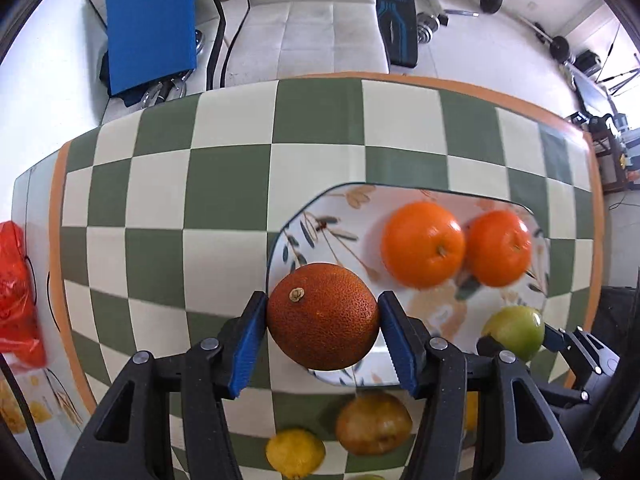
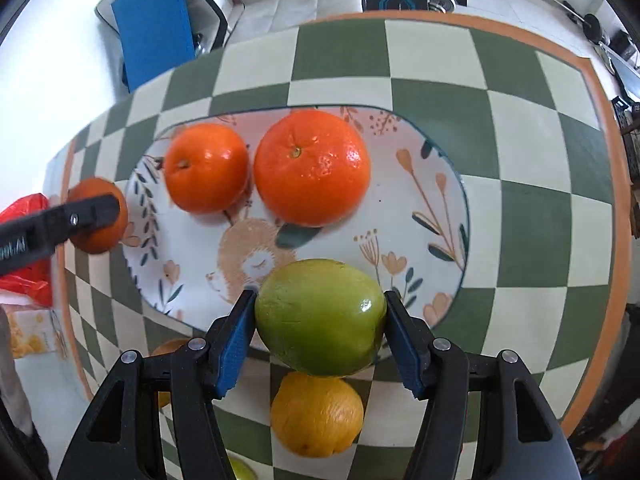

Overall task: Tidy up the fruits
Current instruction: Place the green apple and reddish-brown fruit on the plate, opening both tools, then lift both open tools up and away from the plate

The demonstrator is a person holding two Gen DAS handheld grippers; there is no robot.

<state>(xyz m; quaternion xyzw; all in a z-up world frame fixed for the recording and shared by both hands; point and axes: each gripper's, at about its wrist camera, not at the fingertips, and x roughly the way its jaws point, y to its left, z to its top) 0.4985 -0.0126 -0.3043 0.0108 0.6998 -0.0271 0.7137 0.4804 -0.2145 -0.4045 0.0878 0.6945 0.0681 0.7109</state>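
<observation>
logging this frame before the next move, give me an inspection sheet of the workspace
surface: green and cream checked tablecloth with orange border, flat.
job's things: oval floral ceramic plate holds two glossy orange mandarins; yellow-orange citrus and a brownish-yellow round fruit on the cloth.
clutter: red plastic bag at the table's left edge.
grippers: left hand-held gripper shut on a dark rough-skinned orange; right hand-held gripper shut on a smooth green round fruit.
cables: nothing seen on the table.
surroundings: white quilted seat, blue panel, dumbbells.
</observation>
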